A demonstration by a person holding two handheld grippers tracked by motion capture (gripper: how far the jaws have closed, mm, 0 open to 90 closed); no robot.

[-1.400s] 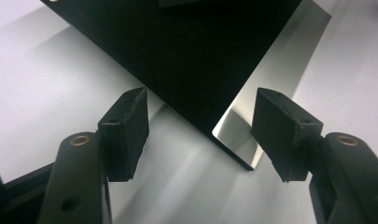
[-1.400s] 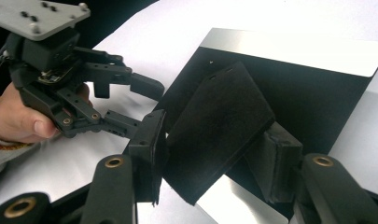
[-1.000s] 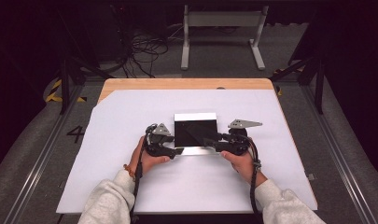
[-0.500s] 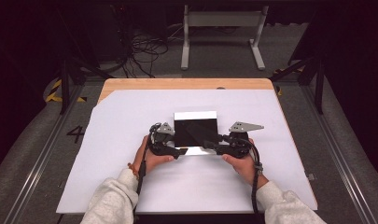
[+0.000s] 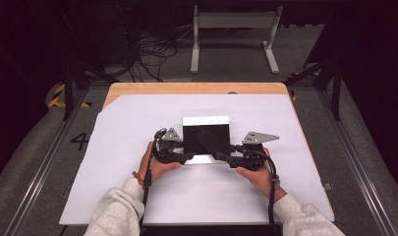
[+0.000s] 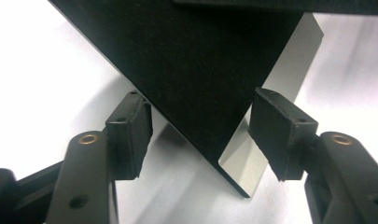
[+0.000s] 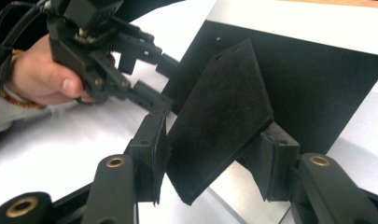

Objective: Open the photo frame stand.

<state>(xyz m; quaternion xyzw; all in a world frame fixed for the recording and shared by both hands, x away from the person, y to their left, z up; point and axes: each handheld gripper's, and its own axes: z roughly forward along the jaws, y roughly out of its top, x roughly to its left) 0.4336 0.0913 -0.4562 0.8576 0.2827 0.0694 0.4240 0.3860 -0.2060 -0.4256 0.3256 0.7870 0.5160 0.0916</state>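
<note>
Our right claw (image 7: 210,163) is clamped on a black felt-like panel (image 7: 219,121), its pads pressing both faces so the panel stands tilted off the flat box base (image 5: 205,137) beneath it. Our left claw (image 6: 200,135) stands apart astride the near corner of that base: its jaws have just been closing, with the black corner (image 6: 186,79) and its silver edge between the pads, neither pad pressing on it. In the high view the left claw (image 5: 185,157) and right claw (image 5: 225,158) meet at the base's near edge. The base lies on the white sheet (image 5: 137,123) covering the wooden table (image 5: 186,88), near its middle.
</note>
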